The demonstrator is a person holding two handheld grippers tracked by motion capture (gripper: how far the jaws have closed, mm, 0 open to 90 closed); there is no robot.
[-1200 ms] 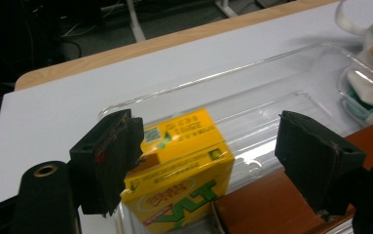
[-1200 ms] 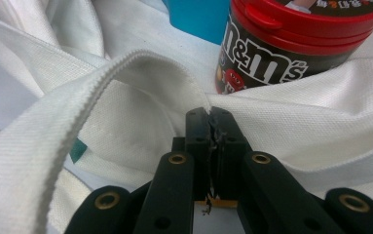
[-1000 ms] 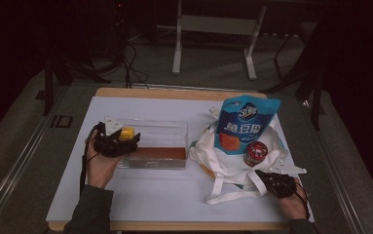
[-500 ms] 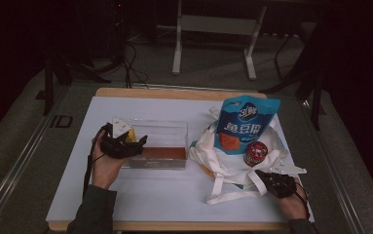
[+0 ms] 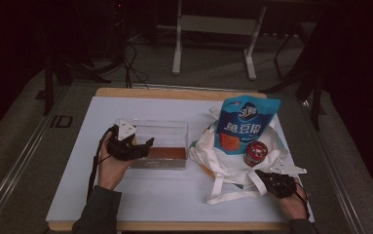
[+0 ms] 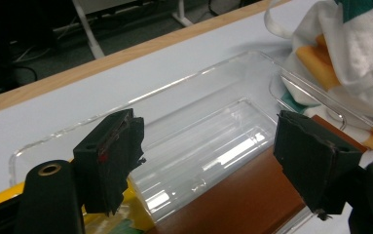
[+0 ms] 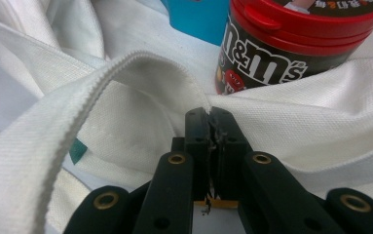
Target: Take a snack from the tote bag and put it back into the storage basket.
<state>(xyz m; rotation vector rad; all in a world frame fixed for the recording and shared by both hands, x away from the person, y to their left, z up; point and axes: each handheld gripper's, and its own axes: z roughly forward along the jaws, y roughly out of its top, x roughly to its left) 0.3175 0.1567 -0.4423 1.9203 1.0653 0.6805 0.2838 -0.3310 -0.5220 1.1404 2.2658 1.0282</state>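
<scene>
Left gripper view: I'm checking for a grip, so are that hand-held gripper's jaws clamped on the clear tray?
No. The left hand-held gripper has its jaws wide apart above the clear tray.

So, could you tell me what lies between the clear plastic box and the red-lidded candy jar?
In the high view, the white tote bag lies between the clear box and the candy jar, which rests on it.

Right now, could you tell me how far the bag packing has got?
Done: the blue pouch and candy jar sit in the white bag. In hand: the right gripper pinches the bag's edge; the left gripper is open at the clear box. Left: the brown item in that box.
</scene>
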